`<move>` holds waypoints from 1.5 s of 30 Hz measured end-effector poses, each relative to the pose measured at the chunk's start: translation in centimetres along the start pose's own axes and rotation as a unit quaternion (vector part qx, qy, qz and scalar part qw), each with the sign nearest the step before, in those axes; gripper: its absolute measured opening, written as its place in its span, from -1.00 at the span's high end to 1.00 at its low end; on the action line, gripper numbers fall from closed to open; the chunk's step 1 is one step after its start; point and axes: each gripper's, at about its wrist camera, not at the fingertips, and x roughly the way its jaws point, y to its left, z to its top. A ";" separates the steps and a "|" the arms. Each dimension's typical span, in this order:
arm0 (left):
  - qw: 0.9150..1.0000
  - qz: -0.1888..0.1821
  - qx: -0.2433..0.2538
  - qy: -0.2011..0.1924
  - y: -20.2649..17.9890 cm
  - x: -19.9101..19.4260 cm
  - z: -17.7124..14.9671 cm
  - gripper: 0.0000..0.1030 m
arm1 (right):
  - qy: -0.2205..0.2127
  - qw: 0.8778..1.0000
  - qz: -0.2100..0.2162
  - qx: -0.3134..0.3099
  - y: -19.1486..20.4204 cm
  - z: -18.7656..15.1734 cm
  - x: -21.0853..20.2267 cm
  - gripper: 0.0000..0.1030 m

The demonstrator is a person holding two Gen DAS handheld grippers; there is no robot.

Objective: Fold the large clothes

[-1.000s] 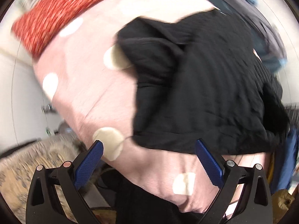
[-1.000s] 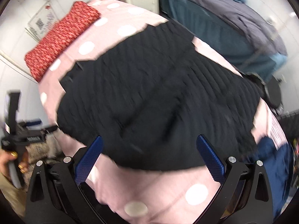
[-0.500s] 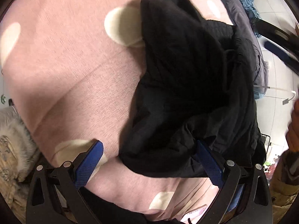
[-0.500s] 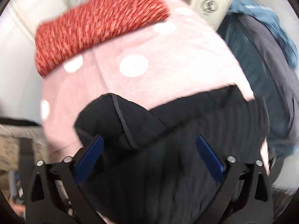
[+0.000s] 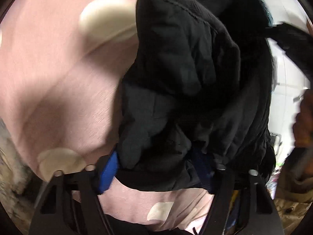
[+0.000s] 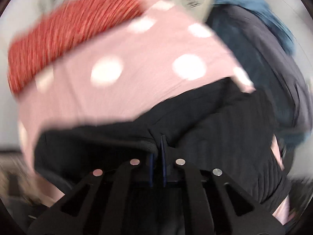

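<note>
Your left gripper (image 5: 156, 168) has just been closing and its blue pads now press a thick bunched fold of the black garment (image 5: 195, 62), which lies on the pink polka-dot sheet (image 5: 58, 74). Your right gripper (image 6: 157, 156) is squeezed nearly together — its jaws pinch a thin edge of that same garment, below the red cloth (image 6: 64, 37).
</note>
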 end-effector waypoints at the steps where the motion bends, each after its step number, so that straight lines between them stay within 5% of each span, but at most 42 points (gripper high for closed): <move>1: 1.000 0.007 0.025 -0.009 -1.6 -0.8 0.1 0.01 | -0.023 0.999 0.010 0.043 -2.6 0.4 -2.9 0.90; 3: 0.997 0.005 0.066 -0.043 -4.9 -3.3 0.4 0.33 | -0.069 0.993 0.015 0.097 -6.2 0.0 -7.8 0.92; 5: 0.990 -0.019 0.115 -0.084 -9.1 -7.0 0.7 0.43 | -0.125 0.984 -0.011 0.124 -9.0 -1.7 -13.1 0.93; 8: 0.971 -0.062 0.183 -0.139 -14.6 -12.2 0.6 0.53 | -0.215 0.962 -0.051 0.158 -13.4 -5.8 -22.4 0.94; 10: 0.950 -0.082 0.240 -0.183 -19.1 -16.5 -0.6 0.54 | -0.267 0.945 -0.064 0.179 -15.7 -8.3 -28.2 0.94; 11: 0.937 -0.084 0.267 -0.206 -21.1 -18.3 -1.4 0.56 | -0.297 0.935 -0.071 0.182 -16.6 -9.7 -31.8 0.94; 15: 0.860 -0.102 0.376 -0.329 -28.6 -28.2 -7.2 0.57 | -0.410 0.894 -0.108 0.143 -17.0 -15.5 -43.8 0.94; 18: 0.812 -0.124 0.421 -0.384 -31.7 -33.3 -11.8 0.58 | -0.464 0.869 -0.084 0.152 -17.6 -19.0 -49.8 0.94; 22: 0.752 -0.155 0.470 -0.435 -32.7 -39.5 -18.6 0.60 | -0.535 0.829 -0.037 0.158 -17.3 -23.7 -57.0 0.94; 23: 0.731 -0.167 0.475 -0.461 -32.8 -41.6 -20.4 0.79 | -0.552 0.819 -0.038 0.148 -16.7 -24.9 -58.6 0.94; 25: 0.700 -0.183 0.475 -0.501 -33.2 -45.0 -22.9 0.85 | -0.589 0.797 -0.031 0.130 -15.8 -26.0 -61.5 0.94; 26: 0.685 -0.208 0.478 -0.509 -33.3 -47.1 -23.7 0.85 | -0.602 0.788 -0.016 0.129 -16.1 -26.8 -62.8 0.94; 29: 0.672 -0.226 0.471 -0.525 -34.2 -49.4 -24.8 0.85 | -0.636 0.761 0.056 0.115 -16.3 -27.1 -65.3 0.94; 31: 0.669 -0.199 0.472 -0.538 -35.1 -49.1 -25.5 0.77 | -0.645 0.756 0.046 0.102 -16.1 -25.6 -65.3 0.94; 32: 0.672 -0.187 0.469 -0.542 -35.4 -49.0 -25.3 0.32 | -0.640 0.759 0.055 0.104 -16.5 -24.8 -64.9 0.94; 33: 0.683 -0.170 0.464 -0.537 -35.9 -48.1 -24.6 -0.48 | -0.629 0.766 0.060 0.122 -17.6 -23.3 -64.0 0.94; 34: 0.695 -0.162 0.463 -0.526 -36.3 -47.0 -23.8 -0.80 | -0.617 0.773 0.054 0.141 -18.7 -22.2 -62.8 0.94; 36: 0.719 -0.164 0.455 -0.499 -36.3 -44.5 -21.9 -0.88 | -0.564 0.802 0.066 0.185 -22.6 -18.8 -58.8 0.94; 38: 0.756 -0.160 0.442 -0.455 -35.9 -40.1 -18.7 -0.88 | -0.504 0.816 0.071 0.275 -27.2 -17.0 -52.6 0.90; 40: 0.809 -0.120 0.414 -0.400 -35.5 -34.8 -14.9 -0.88 | -0.390 0.849 0.074 0.350 -31.4 -14.7 -45.0 0.85; 41: 0.825 -0.108 0.406 -0.378 -35.2 -33.1 -13.0 -0.88 | -0.335 0.864 0.057 0.371 -32.4 -14.3 -41.7 0.83; 43: 0.866 -0.065 0.377 -0.323 -33.4 -26.8 -9.5 -0.88 | -0.263 0.874 0.047 0.406 -33.5 -15.4 -35.5 0.78; 44: 0.883 -0.039 0.368 -0.288 -32.2 -23.4 -8.1 -0.88 | -0.236 0.873 0.051 0.425 -33.7 -16.7 -32.6 0.64; 45: 0.894 -0.017 0.362 -0.265 -31.1 -21.2 -7.5 -0.88 | -0.221 0.869 0.075 0.437 -33.6 -18.1 -30.7 0.08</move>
